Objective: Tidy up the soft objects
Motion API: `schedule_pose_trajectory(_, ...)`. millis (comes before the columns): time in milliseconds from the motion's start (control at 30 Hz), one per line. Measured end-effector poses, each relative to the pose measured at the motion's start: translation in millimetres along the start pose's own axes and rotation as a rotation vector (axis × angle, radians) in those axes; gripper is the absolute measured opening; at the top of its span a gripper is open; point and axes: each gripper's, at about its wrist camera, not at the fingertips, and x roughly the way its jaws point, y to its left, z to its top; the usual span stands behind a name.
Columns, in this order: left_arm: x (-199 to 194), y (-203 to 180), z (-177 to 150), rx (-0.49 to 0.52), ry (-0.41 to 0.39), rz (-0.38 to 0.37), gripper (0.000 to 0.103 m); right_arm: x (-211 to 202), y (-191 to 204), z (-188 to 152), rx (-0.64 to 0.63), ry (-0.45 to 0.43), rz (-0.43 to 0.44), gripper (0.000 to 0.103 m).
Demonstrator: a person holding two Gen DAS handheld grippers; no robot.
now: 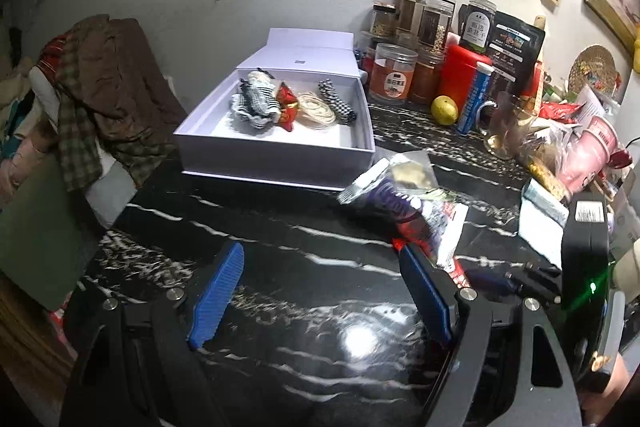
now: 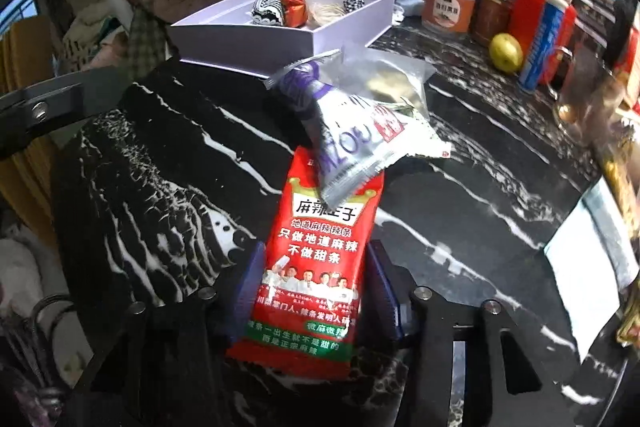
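Observation:
A red snack packet (image 2: 316, 259) lies on the black marble table (image 2: 168, 163), and my right gripper (image 2: 318, 287) is shut on its lower half, one blue pad against each long edge. A silver-and-purple packet (image 2: 344, 131) rests across its top end, over a clear packet (image 2: 384, 79). My left gripper (image 1: 320, 255) hovers open over bare table with nothing between its fingers, and the same packets (image 1: 384, 195) lie just beyond its right finger. The open white box (image 1: 276, 163) at the back holds a striped cloth (image 1: 256, 99), a red pouch (image 1: 286, 105), a cream cord coil (image 1: 316, 109) and a checked piece (image 1: 336, 101).
Jars (image 1: 392, 75), a red canister (image 1: 464, 75), a blue tube (image 1: 474, 99), a lemon (image 1: 444, 109) and a glass mug (image 1: 504, 127) crowd the back right. Bags and white paper (image 1: 540, 227) sit at the right edge. Clothes (image 1: 108, 87) pile up left of the table.

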Motion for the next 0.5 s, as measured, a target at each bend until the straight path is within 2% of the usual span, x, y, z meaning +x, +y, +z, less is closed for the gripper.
schedule_pose_trajectory(133, 10.3, -16.4, 8.9, 0.016, 0.008, -0.059, 0.081, -8.3, -12.3, -9.5, 0.032, 0.004, 0.018, 0.048)
schedule_pose_trajectory(267, 17.4, -36.0, 17.6, 0.036, -0.006, -0.088, 0.081, -22.0, -32.7, -26.4, 0.088, -0.003, 0.017, 0.048)
schedule_pose_trajectory(367, 28.1, -46.4, 21.8, 0.027, 0.012, -0.101, 0.081, -30.1, -47.5, -35.7, 0.125, -0.01, -0.028, 0.048)
schedule_pose_trajectory(500, 41.9, -57.7, 25.5, 0.035, 0.032, -0.08, 0.081, -33.0, -68.6, -39.9, 0.165, -0.028, -0.086, 0.048)
